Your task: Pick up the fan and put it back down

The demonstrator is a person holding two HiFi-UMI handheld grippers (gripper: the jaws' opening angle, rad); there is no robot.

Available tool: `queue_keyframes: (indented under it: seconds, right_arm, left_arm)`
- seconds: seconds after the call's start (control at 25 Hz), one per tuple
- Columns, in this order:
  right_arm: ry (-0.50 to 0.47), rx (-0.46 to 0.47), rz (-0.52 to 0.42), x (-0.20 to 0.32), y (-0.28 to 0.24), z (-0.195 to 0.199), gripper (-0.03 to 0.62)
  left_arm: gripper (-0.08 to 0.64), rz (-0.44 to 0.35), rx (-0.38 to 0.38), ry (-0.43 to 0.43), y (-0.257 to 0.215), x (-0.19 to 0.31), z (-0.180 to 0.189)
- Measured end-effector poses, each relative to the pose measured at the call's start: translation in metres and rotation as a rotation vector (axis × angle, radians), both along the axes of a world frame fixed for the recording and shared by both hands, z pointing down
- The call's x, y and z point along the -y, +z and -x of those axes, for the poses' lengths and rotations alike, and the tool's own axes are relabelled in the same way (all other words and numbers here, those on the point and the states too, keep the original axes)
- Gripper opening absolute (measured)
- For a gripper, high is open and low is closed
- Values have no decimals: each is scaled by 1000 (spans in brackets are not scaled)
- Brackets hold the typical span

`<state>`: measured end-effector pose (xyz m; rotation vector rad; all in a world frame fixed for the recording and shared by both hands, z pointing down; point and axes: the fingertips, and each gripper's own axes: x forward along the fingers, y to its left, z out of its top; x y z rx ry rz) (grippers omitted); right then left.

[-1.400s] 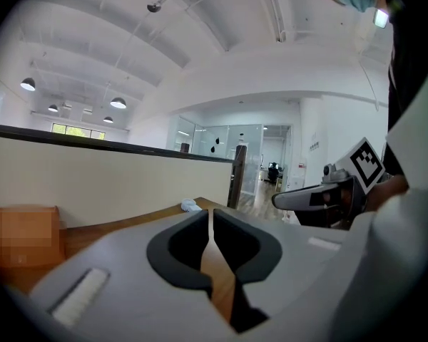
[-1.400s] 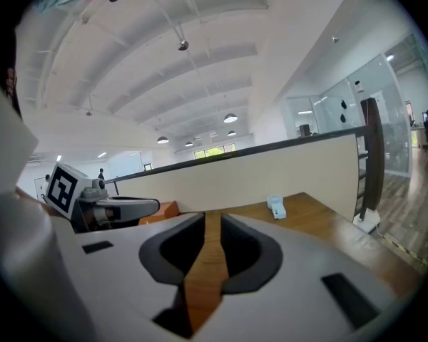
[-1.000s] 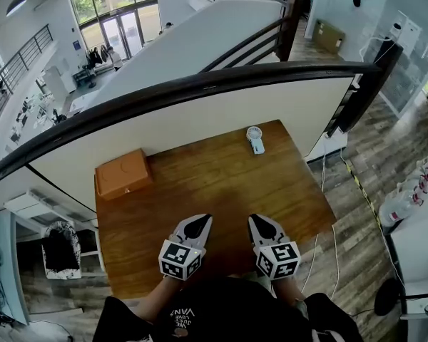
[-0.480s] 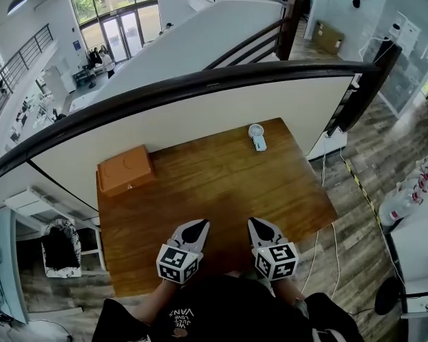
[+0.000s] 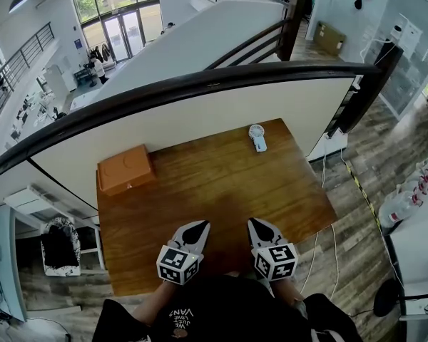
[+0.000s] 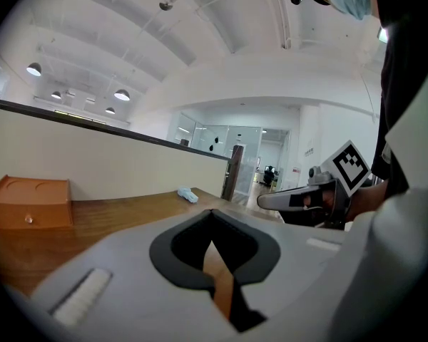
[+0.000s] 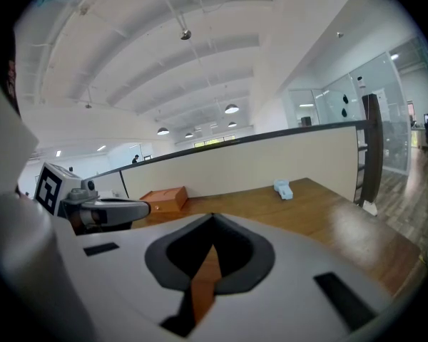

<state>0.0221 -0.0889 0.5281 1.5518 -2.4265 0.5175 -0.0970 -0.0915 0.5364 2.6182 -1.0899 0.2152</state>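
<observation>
A small white hand fan [image 5: 256, 137] lies flat near the far right edge of the wooden table [image 5: 221, 184]; it shows small in the left gripper view [image 6: 187, 194] and the right gripper view [image 7: 282, 189]. My left gripper [image 5: 200, 226] hovers over the table's near edge, shut and empty. My right gripper [image 5: 257, 224] is beside it, also shut with nothing between its jaws. Both point toward the far side, well short of the fan. Each gripper appears in the other's view: the right gripper [image 6: 260, 201], the left gripper [image 7: 145, 208].
An orange box [image 5: 124, 170] sits at the table's far left corner. A low white wall with a dark railing [image 5: 200, 84] runs behind the table. White cables [image 5: 327, 191] hang off the right side onto the plank floor.
Both grippers have drawn back slightly toward the near edge of the table, the left more than the right. The fan and the box have not moved.
</observation>
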Motion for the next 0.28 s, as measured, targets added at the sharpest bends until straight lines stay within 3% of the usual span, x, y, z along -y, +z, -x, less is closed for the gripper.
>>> queue_keyframes:
  seconds: [0.28]
  right_arm:
    - [2,3,3,4,1,-5,12]
  left_arm:
    - [11,-2,2,3,-1,4,-6]
